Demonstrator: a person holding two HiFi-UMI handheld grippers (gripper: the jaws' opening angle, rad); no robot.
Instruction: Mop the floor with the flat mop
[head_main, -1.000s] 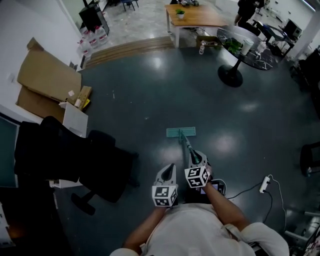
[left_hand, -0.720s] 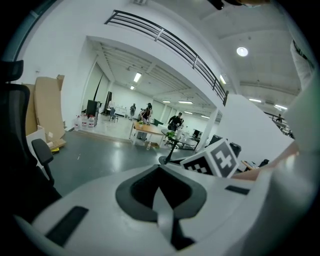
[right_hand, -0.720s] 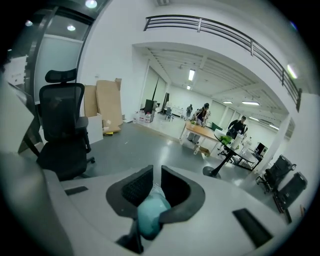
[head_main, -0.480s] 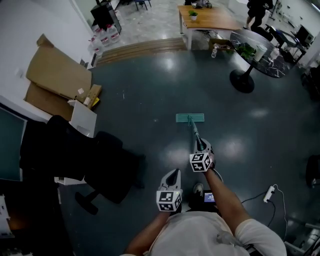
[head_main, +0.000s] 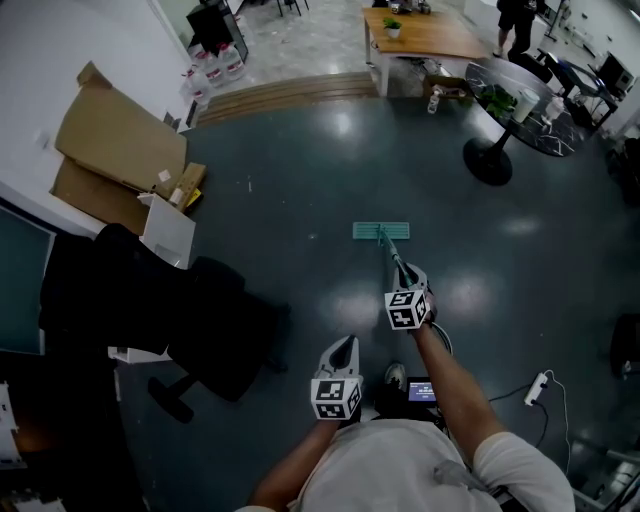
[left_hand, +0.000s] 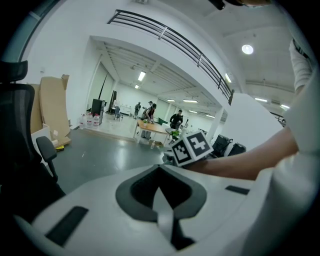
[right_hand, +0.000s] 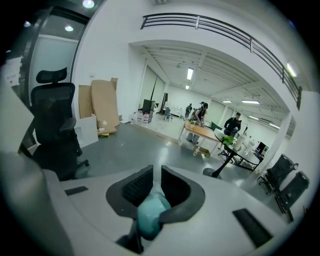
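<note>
Right gripper (head_main: 405, 278) clamps the mop handle (head_main: 388, 251); left gripper (head_main: 342, 348) is closed, empty. Press the mop head (head_main: 381, 231) flat, stroking beside the chair (head_main: 205, 325).

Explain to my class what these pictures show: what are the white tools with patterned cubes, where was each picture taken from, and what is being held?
There is no robot here. A person holds a tool with two jaws in each hand. One picture comes from a camera on the person's head, looking down at the dark floor. The other two come from cameras riding on the tools. The right gripper has its jaws shut on the teal handle of the mop, whose flat head lies on the floor ahead. The left gripper has its jaws together and holds nothing. A black chair and cardboard stand to the left.
</note>
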